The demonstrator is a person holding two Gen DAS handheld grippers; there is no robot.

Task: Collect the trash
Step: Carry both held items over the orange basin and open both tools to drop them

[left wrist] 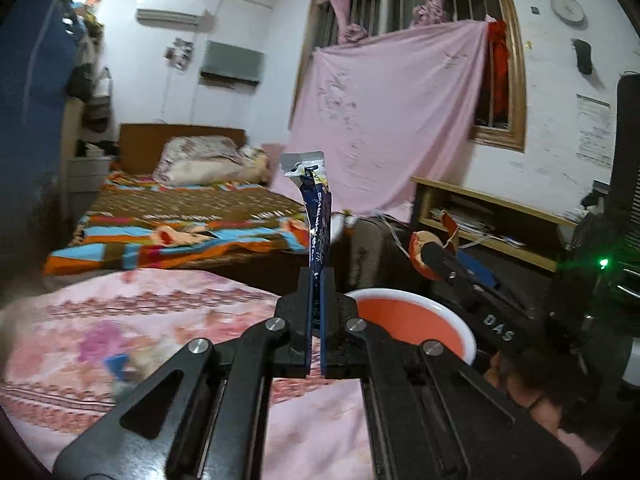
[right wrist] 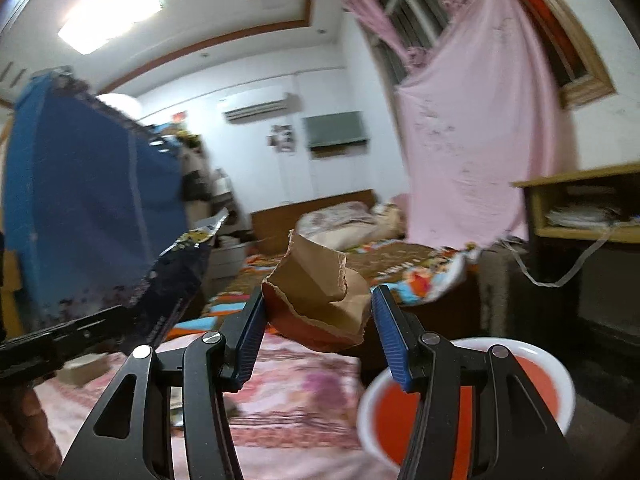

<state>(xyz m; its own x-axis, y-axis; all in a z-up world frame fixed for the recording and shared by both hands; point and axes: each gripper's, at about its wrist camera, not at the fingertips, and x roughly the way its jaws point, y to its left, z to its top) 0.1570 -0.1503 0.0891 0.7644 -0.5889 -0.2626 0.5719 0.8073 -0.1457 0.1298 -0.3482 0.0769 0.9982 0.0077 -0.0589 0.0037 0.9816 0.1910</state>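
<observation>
1. From the left wrist view, the dark blue snack wrapper [left wrist: 318, 216] stands upright between the fingers of the left gripper [left wrist: 316, 280], its torn silver top poking well above the fingertips.
2. To the right in the same view, the right gripper [left wrist: 430, 254] carries a torn piece of brown-and-red cardboard [left wrist: 418, 250] at its tip, above the far rim of a white basin with a red inside [left wrist: 404, 314].
3. From the right wrist view, the cardboard scrap [right wrist: 320, 304] sits crumpled between the blue pads of the right gripper [right wrist: 318, 300], while the wrapper [right wrist: 176, 280] juts up at the left in the left gripper [right wrist: 120, 320].
4. The basin [right wrist: 532, 354] lies low at the right, under the right finger.
5. Below both grippers spreads a pink patterned bedcover [left wrist: 120, 340]; beyond it lies a bed with a striped colourful blanket [left wrist: 180, 232] and pillows.
6. A pink sheet [left wrist: 384, 120] hangs over the barred window, a wooden shelf unit [left wrist: 492, 216] stands to its right, and a blue fabric wardrobe [right wrist: 80, 208] stands at the left.
7. An air conditioner [left wrist: 168, 16] is mounted high on the far wall.
8. The left gripper is clenched tight on the wrapper.
9. The right gripper is partly spread, both pads pressing the cardboard scrap.
</observation>
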